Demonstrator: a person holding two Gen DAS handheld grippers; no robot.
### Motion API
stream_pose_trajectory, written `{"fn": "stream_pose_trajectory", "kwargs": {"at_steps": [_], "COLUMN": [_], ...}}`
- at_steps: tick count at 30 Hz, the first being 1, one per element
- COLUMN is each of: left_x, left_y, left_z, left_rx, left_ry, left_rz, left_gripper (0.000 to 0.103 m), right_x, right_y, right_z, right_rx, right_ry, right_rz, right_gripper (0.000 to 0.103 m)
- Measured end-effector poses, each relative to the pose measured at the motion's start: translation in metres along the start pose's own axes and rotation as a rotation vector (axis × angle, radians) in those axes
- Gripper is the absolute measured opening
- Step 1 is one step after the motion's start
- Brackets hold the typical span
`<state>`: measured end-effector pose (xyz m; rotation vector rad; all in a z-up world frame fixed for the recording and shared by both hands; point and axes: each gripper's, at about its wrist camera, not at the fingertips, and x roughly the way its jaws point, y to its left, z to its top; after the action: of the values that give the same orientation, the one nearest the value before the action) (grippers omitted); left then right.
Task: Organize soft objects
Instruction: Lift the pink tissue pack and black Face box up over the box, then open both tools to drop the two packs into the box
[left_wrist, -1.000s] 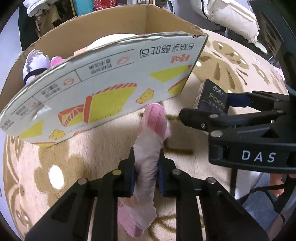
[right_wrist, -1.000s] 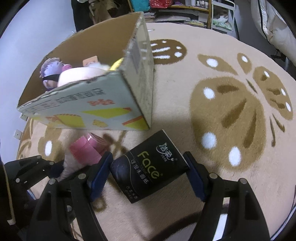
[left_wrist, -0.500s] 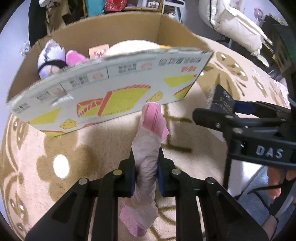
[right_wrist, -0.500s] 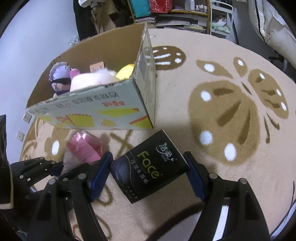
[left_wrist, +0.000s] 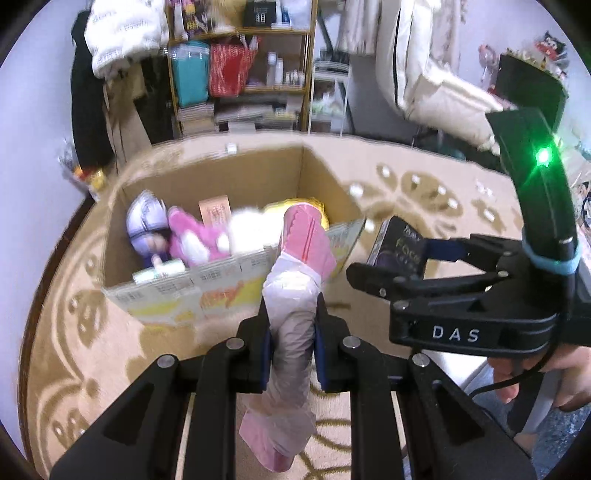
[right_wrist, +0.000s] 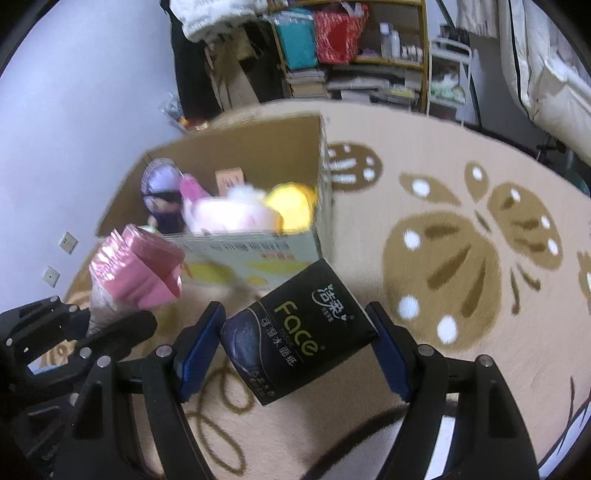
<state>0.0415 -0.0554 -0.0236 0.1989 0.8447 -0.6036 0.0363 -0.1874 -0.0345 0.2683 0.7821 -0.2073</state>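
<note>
Left wrist view: left gripper (left_wrist: 291, 339) pinches a pink tissue pack (left_wrist: 295, 295) around its middle, held upright in the air, in line with the near wall of the cardboard box (left_wrist: 236, 177). Box already holds a purple-haired doll (left_wrist: 146, 229), a pink plush (left_wrist: 188, 240), a white plush and something yellow.

Right wrist view: right gripper (right_wrist: 295, 347) clamps a black Face tissue pack (right_wrist: 299, 332) at its ends, lifted off the rug (right_wrist: 461, 258), just short of the box corner.

Judgement: mostly sorted; both packs are not yet in the box and have to be dropped in.
</note>
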Motion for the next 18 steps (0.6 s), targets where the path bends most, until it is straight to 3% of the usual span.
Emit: {"fn": "stream_pose_trajectory", "kwargs": {"at_steps": [9, 18], "left_x": [-0.025, -0.008], "left_y": [0.006, 0.033], "left_z": [0.033, 0.061], "left_rx": [0.015, -0.021], "left_ry": [-0.133, -0.162], "left_rz": [0.05, 0.128], "left_gripper": [0.017, 0.017], "right_x": [-0.03, -0.02], "right_y": [0.007, 0.014], "right_z": [0.029, 0.061], "right_rx": [-0.012, -0.044], "right_ry": [-0.131, -0.181], "right_rz": [0.013, 0.021], "right_gripper": [0.081, 0.081]}}
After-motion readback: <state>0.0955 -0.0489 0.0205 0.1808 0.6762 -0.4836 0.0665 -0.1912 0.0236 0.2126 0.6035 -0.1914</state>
